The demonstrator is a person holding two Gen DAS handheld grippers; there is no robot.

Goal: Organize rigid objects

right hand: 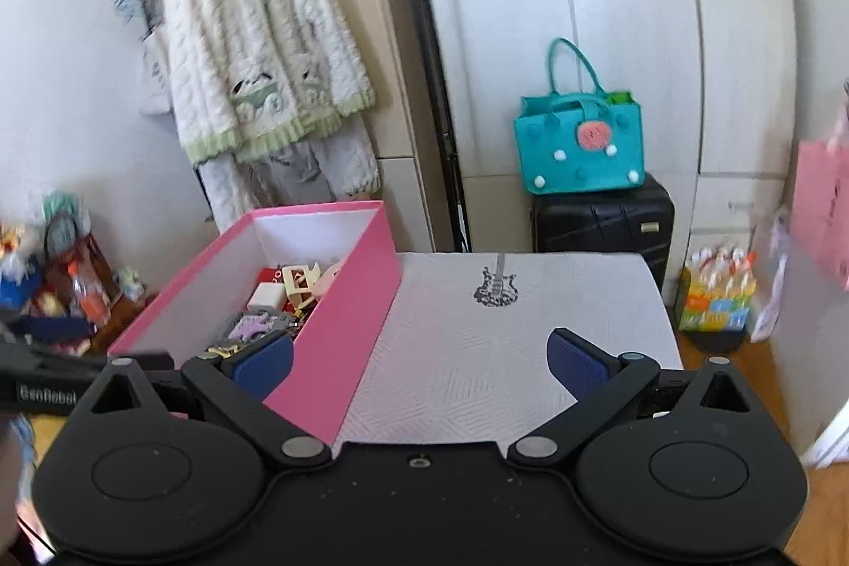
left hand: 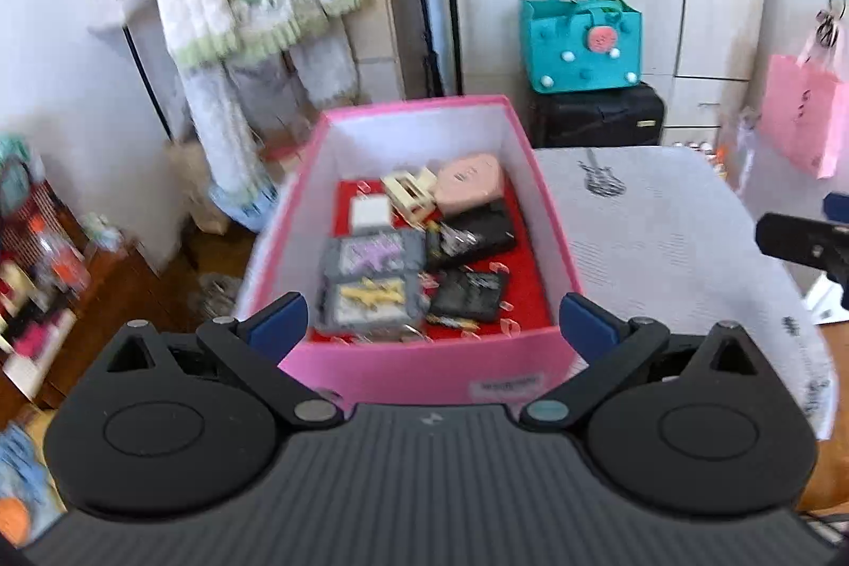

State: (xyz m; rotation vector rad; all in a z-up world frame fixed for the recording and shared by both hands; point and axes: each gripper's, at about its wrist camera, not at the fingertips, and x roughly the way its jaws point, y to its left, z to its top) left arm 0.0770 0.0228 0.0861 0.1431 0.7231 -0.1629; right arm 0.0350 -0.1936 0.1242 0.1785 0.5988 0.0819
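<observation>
A pink box with a red lining stands on the left part of a table covered in white cloth. Inside lie a pink heart-shaped case, a cream hair claw, a white cube charger, grey cards with hair clips and black items. My left gripper is open, its blue pads flanking the box's near corners, holding nothing. In the right wrist view my right gripper is open and empty over the cloth, beside the box's right wall.
A teal bag sits on a black suitcase before white wardrobes. A cardigan hangs on a rack at the left. Cluttered low shelves stand at the left, a pink bag and a bottle pack at the right.
</observation>
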